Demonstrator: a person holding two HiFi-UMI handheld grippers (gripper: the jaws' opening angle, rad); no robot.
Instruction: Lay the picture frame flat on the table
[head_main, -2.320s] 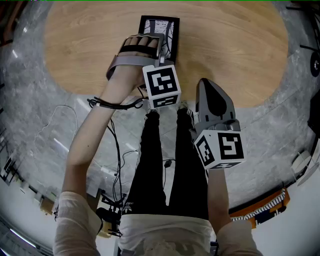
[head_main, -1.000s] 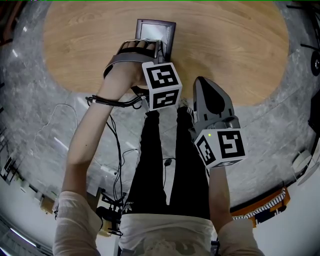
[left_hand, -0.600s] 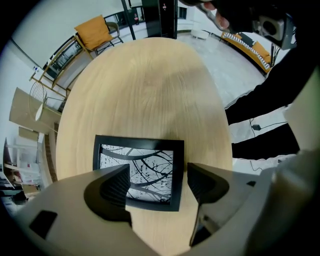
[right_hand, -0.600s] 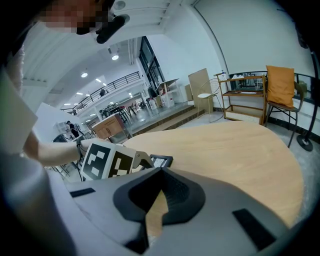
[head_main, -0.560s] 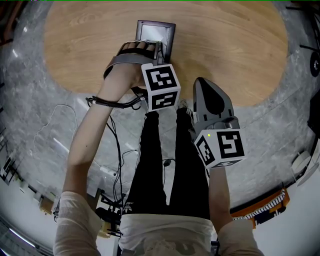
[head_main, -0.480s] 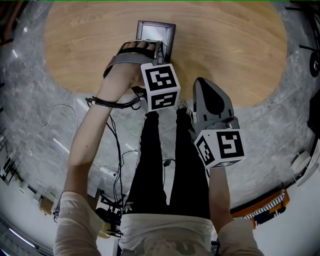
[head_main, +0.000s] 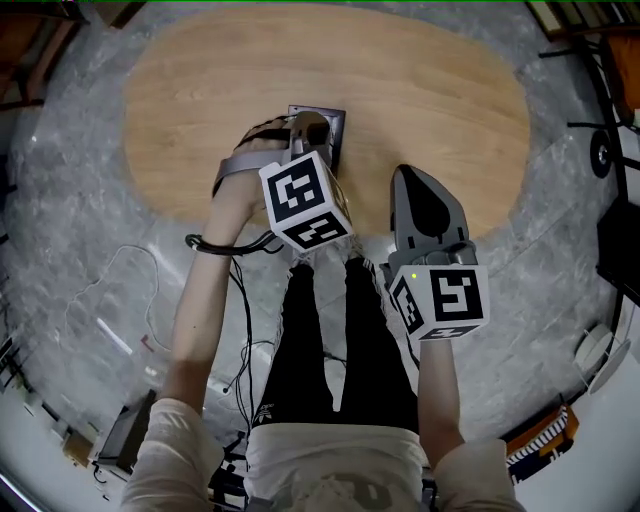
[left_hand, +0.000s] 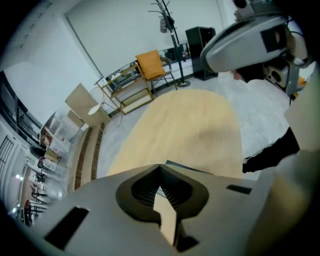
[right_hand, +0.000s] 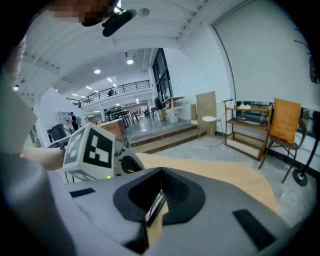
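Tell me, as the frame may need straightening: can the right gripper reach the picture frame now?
Probably yes. Bare table lies between the right gripper and the flat picture frame; only the left gripper, its jaws just closed on nothing, hangs over its left side.

Before you:
- One oval light-wood table (head_main: 420, 90), standing on a grey marbled floor (head_main: 80, 230).
- One dark rectangular picture frame (head_main: 337, 135), lying flat on the table, partly under your left gripper (head_main: 306, 124). That gripper's jaws have just closed with nothing between them.
- Your right gripper (head_main: 413, 172), above the table's near edge, apart from the frame.
- Loose cables (head_main: 120, 290), on the floor at left.
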